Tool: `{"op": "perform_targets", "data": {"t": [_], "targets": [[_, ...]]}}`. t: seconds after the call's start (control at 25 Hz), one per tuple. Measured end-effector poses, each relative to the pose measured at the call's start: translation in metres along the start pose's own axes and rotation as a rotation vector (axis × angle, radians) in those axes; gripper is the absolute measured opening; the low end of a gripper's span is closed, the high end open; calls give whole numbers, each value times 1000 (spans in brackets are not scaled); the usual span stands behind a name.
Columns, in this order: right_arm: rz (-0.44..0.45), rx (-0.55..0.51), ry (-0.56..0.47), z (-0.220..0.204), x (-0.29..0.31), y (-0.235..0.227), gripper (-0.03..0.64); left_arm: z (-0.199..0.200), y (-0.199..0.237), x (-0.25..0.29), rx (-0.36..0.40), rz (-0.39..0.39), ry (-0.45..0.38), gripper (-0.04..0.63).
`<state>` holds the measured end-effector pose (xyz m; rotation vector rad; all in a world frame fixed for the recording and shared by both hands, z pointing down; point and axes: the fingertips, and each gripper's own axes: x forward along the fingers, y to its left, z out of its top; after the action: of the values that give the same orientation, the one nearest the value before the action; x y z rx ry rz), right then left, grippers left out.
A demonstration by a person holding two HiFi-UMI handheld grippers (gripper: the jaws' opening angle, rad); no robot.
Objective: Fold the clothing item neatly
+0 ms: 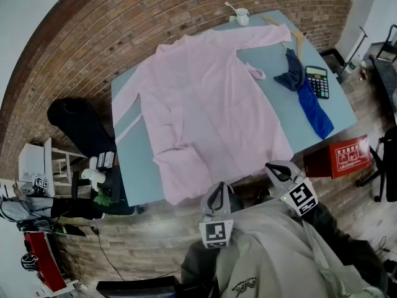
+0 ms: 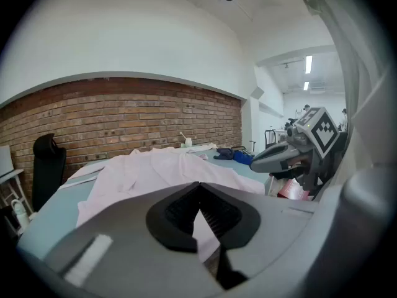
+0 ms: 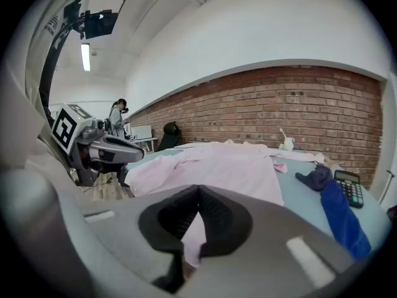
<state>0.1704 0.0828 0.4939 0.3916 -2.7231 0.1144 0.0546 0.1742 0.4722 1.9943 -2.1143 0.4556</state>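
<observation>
Brick wall (image 1: pixel 124 17) behind, pale blue table (image 1: pixel 277 99): pink garment (image 1: pixel 205 104) spread flat mid-table, apparently ready for folding; left claw (image 1: pixel 216 197) and right claw (image 1: pixel 276 168) clenched, empty, at 6 o'clock off its hem.

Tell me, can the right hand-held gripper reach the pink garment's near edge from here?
Probably yes: the right hand-held gripper, shut and empty, sits just off the pink garment, with nothing between them.
</observation>
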Motion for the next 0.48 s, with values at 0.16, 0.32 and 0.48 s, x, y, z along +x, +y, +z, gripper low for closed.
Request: {"op": "perform_targets", "data": {"t": [0.16,0.32,0.48], "targets": [[-1,-2,2,0,2,1,0,0,2,1,4,-6,2,6],[-13,7,2,0,2,1,0,-1,2,2,10,-22,5,6],[-27,24,6,-2,3,1,0,-1,2,4,18,-39,8,6]]}}
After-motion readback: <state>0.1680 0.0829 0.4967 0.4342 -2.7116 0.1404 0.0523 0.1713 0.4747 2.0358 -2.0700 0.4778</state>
